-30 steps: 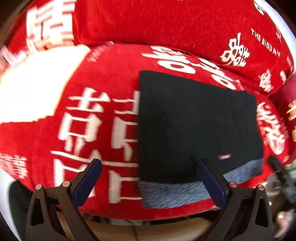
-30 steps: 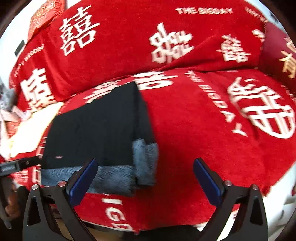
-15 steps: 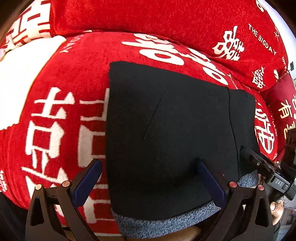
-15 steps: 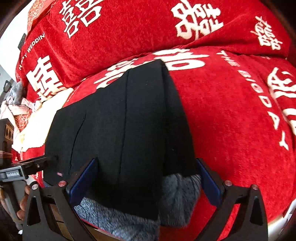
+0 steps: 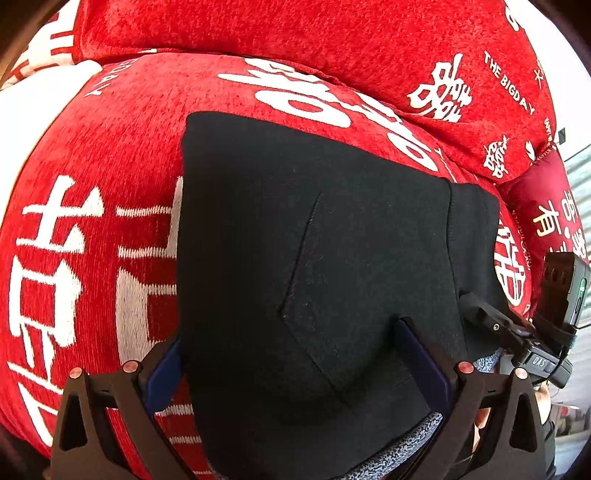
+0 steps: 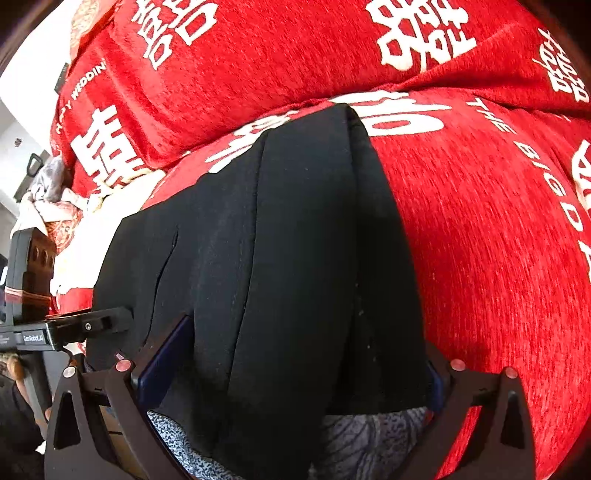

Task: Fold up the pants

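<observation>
The black pants (image 5: 314, 240) lie folded into a flat rectangle on the red sofa seat (image 5: 110, 147), with a grey inner lining (image 5: 399, 450) showing along the near edge. My left gripper (image 5: 291, 362) is open, its blue-padded fingers straddling the near left part of the pants. My right gripper (image 6: 291, 354) is open and straddles the near right part of the pants (image 6: 295, 240); the grey lining (image 6: 354, 435) shows between its fingers. Each gripper shows at the edge of the other's view: the right one (image 5: 517, 332) and the left one (image 6: 74, 328).
The sofa's back cushion (image 5: 295, 33) with white characters rises behind the pants. A dark red cushion (image 5: 546, 206) sits at the right end. A cream cloth (image 6: 110, 214) and crumpled fabric (image 6: 48, 184) lie at the left end.
Both grippers have moved forward and down onto the near edge of the folded pants, which now fill the space between their fingers. The pants have stayed in place.
</observation>
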Action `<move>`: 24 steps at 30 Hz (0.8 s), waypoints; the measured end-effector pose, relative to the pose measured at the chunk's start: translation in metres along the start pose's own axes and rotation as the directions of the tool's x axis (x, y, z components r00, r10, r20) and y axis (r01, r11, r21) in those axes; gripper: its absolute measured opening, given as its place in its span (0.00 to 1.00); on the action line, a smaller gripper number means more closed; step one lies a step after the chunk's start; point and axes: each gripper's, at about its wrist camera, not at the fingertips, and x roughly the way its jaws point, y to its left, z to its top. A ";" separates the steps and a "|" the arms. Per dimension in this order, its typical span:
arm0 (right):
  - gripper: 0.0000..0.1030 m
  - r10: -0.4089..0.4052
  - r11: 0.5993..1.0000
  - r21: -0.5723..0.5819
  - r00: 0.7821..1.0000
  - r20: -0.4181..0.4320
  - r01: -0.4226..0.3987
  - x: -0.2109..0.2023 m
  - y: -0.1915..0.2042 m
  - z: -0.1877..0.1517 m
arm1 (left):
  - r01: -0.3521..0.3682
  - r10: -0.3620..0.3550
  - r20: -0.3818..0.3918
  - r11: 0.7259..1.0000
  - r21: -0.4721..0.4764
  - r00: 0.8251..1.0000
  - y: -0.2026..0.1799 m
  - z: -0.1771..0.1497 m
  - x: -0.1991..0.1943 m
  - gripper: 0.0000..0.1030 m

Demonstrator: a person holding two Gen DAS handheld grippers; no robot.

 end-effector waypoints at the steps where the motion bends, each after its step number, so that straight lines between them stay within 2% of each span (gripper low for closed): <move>1: 1.00 -0.004 1.000 0.007 1.000 0.000 0.004 0.000 0.000 0.000 | -0.001 0.001 0.004 1.000 0.003 1.000 -0.001 0.000 0.000 1.00; 4: 0.99 -0.052 0.999 0.009 0.998 -0.018 0.053 -0.002 0.011 0.001 | 0.003 -0.004 0.027 1.000 0.026 1.000 -0.004 -0.002 -0.005 0.88; 6: 0.94 -0.071 0.997 -0.022 0.997 -0.005 0.071 -0.007 0.022 -0.001 | 0.006 -0.007 0.035 0.999 0.042 0.999 -0.006 -0.001 -0.011 0.71; 9: 0.73 -0.089 0.994 -0.067 0.996 0.017 0.090 -0.019 0.039 -0.005 | 0.022 -0.022 0.023 0.999 0.033 0.999 -0.004 0.002 -0.018 0.56; 10: 0.65 -0.090 0.993 -0.079 0.996 0.026 0.092 -0.025 0.044 -0.005 | 0.034 -0.034 0.017 0.999 0.018 0.999 -0.001 0.004 -0.020 0.54; 14: 0.57 -0.117 0.987 -0.106 0.992 0.050 0.121 -0.037 0.064 -0.006 | 0.033 -0.033 0.017 0.999 0.026 0.999 -0.001 0.004 -0.027 0.47; 19: 0.55 -0.080 0.993 -0.081 0.994 0.068 0.085 -0.049 0.079 -0.003 | 0.020 -0.021 0.036 0.999 0.042 0.999 -0.001 0.005 -0.049 0.46; 24: 0.55 -0.047 0.993 -0.104 0.995 0.087 0.056 -0.051 0.111 0.006 | -0.006 0.003 0.068 0.999 0.040 0.998 0.013 0.010 -0.083 0.46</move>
